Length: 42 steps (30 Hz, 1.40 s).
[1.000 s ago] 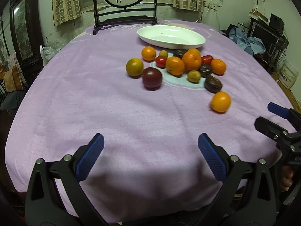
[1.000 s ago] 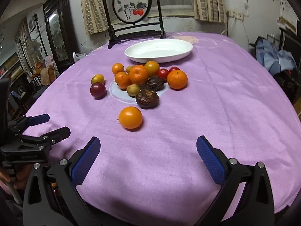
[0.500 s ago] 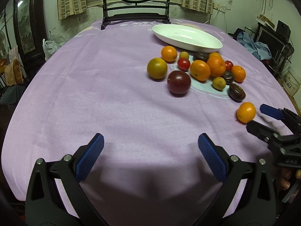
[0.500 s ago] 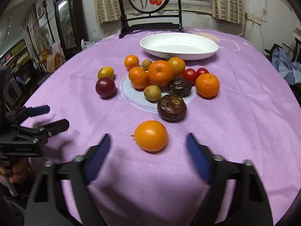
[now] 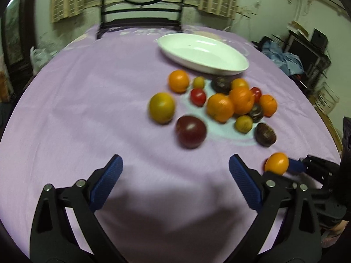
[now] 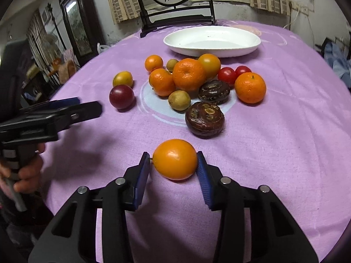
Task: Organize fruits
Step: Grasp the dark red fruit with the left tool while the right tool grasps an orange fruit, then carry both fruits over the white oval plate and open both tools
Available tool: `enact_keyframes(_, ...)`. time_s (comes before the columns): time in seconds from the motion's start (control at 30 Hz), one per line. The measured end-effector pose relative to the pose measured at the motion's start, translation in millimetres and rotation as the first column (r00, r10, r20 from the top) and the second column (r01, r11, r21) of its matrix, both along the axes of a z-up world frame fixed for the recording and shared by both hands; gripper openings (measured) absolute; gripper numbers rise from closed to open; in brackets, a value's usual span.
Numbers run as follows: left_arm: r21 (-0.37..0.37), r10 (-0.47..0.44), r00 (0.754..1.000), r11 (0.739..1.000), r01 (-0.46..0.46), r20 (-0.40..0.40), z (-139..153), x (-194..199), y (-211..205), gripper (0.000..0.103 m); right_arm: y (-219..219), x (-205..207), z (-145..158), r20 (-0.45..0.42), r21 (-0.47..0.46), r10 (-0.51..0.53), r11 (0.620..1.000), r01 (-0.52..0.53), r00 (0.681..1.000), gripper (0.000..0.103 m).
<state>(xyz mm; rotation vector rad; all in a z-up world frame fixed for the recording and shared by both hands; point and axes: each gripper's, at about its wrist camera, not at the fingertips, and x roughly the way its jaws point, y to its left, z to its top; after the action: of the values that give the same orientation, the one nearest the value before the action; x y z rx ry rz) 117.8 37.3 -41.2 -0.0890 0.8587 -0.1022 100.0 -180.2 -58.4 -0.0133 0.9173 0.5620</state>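
Moved since earlier: right gripper point(image 6: 174, 171) has come forward and down to the lone orange point(image 6: 174, 159), which a second ago lay well ahead of its wide-spread fingers; the left gripper point(image 5: 173, 185) has slid sideways, so the fruit pile now sits more to the right in its view.
Right fingers: closing around the orange, one blue pad on each side of it; the right pad looks to be touching the skin, the left pad sits just beside the stem end, so no firm clamp yet.
Left fingers: apart, nothing between them, hovering over bare purple cloth point(image 5: 87, 100).
Orange: on the worktop, apart from the pile, nearest the person; in the left view it shows at the right edge point(image 5: 276, 163) with a blue pad against it.
Pile: oranges, small red tomatoes, yellow-green fruit and two dark brown wrinkled fruits clustered mid-worktop; a dark red plum point(image 6: 121, 96) and a yellow fruit point(image 6: 122, 79) lie just left of the cluster.
Dish: white oval dish point(image 6: 211, 50) beyond the pile, empty as far as can be seen.
Step in hand: gripping the first fruit, the stray orange.
Progress: early, judging by the empty dish.
Next move calls for: finishing the squeeze until both pads bear on the orange, then a lift high enough to clear the pile on the way to the dish, likely the goal.
Risk: round, smooth fruit may roll or squirt out if pinched off-centre.
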Motion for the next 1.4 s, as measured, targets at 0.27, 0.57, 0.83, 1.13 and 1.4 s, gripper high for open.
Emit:
enact_keyframes(0.27,0.027,-0.024,0.999,0.999,0.025,-0.043,-5.9,40.5,-20.4,0.066,-4.2,1.9,-0.8,-0.026,0.063,0.009,0.998,-0.008,1.000,0.043)
enact_keyframes(0.57,0.060,-0.032,0.994,0.998,0.038,-0.104,-20.8,52.4,-25.9,0.049,-4.3,2.0,-1.5,-0.032,0.072,0.021,0.997,-0.019,0.999,0.043)
enact_keyframes(0.83,0.076,-0.035,0.994,0.996,0.043,-0.106,-23.9,52.0,-28.2,0.040,-4.6,2.2,-2.0,-0.027,0.059,0.025,0.998,-0.023,0.999,0.043)
enact_keyframes(1.13,0.029,-0.065,0.998,0.997,0.065,-0.023,12.8,51.9,-23.1,0.039,-13.5,32.3,53.1,0.103,0.145,0.031,0.988,-0.046,0.994,0.043)
enact_keyframes(1.4,0.038,-0.063,0.996,0.997,0.061,0.061,51.3,154.9,-31.1,0.040,-10.3,190.3,64.1,0.092,0.074,-0.111,0.992,0.104,0.990,0.043)
